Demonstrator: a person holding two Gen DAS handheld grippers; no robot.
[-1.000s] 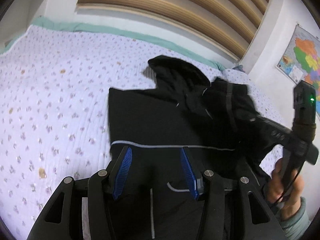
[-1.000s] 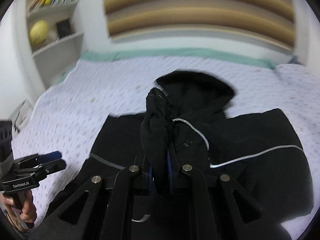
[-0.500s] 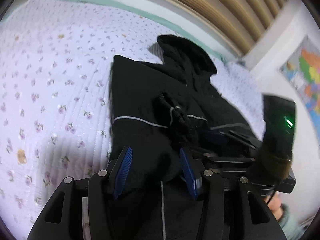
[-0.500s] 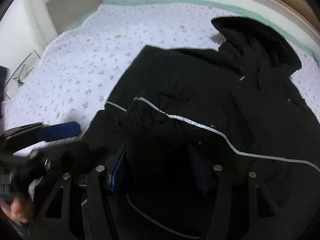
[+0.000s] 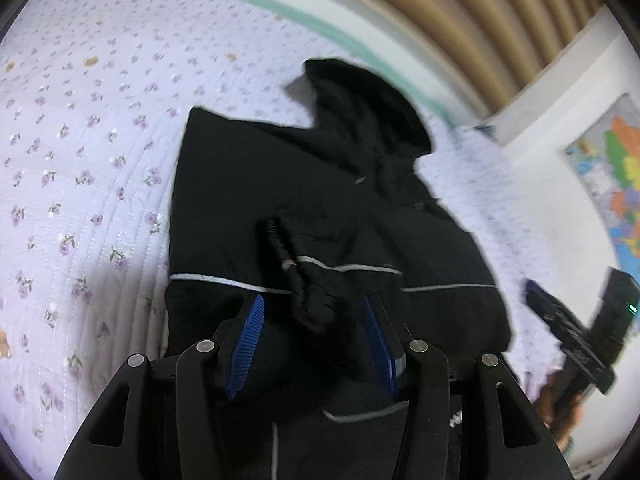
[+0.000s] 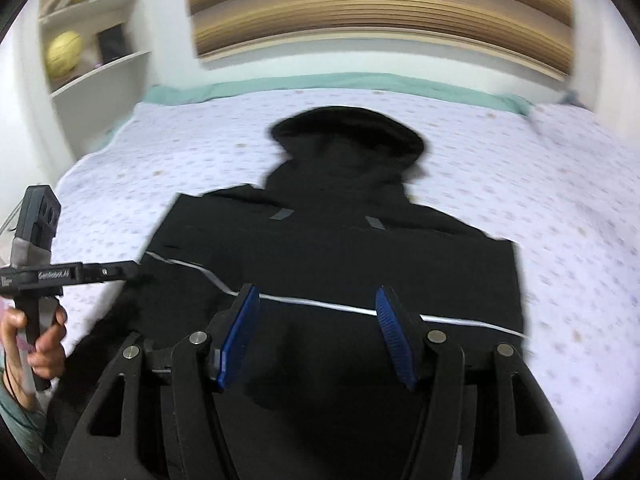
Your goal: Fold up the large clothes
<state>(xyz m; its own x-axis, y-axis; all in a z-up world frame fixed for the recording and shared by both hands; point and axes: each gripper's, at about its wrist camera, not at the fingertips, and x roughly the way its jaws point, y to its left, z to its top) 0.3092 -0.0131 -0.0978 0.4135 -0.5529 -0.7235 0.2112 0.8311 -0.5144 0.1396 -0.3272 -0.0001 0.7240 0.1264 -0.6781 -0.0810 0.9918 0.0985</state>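
Blue ribbed pads on the left gripper (image 5: 316,344) stand apart and are easing wider, framing a bunched sleeve cuff (image 5: 308,296) that lies loose between them with no pad pressing on it. The right gripper (image 6: 316,332) also stands at a middling spread, nothing between its pads, hovering above the grey piping line (image 6: 320,302) that crosses the chest. Outward from both sits the black hooded jacket (image 6: 332,248), spread on the floral quilt (image 6: 560,200) of the bed: hood (image 6: 346,136) at twelve o'clock in the right wrist view, body squared beneath it, its edge at three o'clock straight and tucked in. In the left wrist view the sleeve lies folded across the body, its cuff near six o'clock. My reading is that the sleeves-in step is about finished and neither claw holds cloth. The next move probably calls for both claws to drop to the hem near six o'clock, pinch through all layers at matching corners, and carry the lower half toward the hood without dragging the tucked sleeve loose.
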